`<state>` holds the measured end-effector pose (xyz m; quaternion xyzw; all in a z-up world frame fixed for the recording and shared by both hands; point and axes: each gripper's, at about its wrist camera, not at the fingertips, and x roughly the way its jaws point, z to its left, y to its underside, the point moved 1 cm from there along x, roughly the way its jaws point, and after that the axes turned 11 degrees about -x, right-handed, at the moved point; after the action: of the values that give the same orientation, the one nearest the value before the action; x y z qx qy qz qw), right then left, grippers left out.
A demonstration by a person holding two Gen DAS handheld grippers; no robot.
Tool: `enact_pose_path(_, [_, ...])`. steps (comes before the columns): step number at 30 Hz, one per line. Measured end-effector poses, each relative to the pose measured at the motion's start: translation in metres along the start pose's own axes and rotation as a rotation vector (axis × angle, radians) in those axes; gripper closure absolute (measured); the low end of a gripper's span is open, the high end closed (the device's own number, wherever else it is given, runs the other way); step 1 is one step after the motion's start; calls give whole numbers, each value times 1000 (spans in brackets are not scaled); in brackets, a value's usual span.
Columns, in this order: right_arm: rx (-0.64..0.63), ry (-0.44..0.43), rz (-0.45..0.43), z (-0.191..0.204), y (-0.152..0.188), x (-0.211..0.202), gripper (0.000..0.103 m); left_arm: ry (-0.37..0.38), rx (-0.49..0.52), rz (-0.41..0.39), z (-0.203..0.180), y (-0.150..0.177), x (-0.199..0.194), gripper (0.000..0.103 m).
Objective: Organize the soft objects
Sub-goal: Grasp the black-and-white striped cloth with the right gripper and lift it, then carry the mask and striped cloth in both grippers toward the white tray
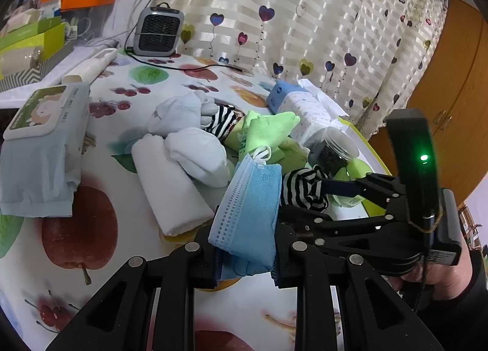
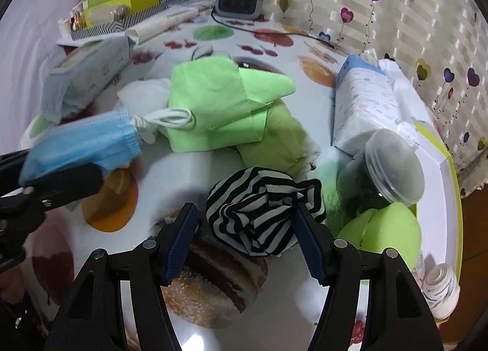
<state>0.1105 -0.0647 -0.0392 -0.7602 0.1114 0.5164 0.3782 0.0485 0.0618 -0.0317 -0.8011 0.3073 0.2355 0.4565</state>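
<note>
My left gripper (image 1: 245,247) is shut on a folded blue face mask (image 1: 248,213), held above the table; it also shows in the right wrist view (image 2: 85,140). My right gripper (image 2: 245,226) has its jaws around a balled black-and-white striped sock (image 2: 259,210), the right pad touching it and a gap at the left pad. The sock also shows in the left wrist view (image 1: 305,189). Green cloths (image 2: 219,107), white socks (image 1: 198,152) and a rolled white towel (image 1: 170,186) lie in the middle of the table.
A wet-wipes pack (image 1: 39,143) lies at left, a tissue pack (image 2: 369,101) and a clear lidded jar (image 2: 384,165) at right. A green-rimmed tray (image 2: 451,186) holds a green round thing and a rolled sock. A small heater (image 1: 158,30) stands by the curtain.
</note>
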Motion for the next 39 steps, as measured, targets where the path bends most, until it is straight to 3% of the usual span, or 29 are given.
enact_pose_path(2, [-5,12,15,0,0,4,58,0,-2,0,2,1,-1,81])
enact_pose_path(5, [-2,17,15,-2,1,5,77,1,0,2,1,0,0,81])
enact_pose_path(8, [-4,9,5,0,3,3,84,3,3,4,1,1,-3,81])
enact_pose_path(21, [45,-93,-181,5,15,-57,87,28,33,-37,-23,3,-26,81])
enact_pose_path(30, [79,-88,-279,6,23,-98,87,37,58,-66,-40,3,-41,81])
enact_pose_path(39, [101,-82,-339,1,34,-123,87,-7,88,-106,-59,4,-54,81])
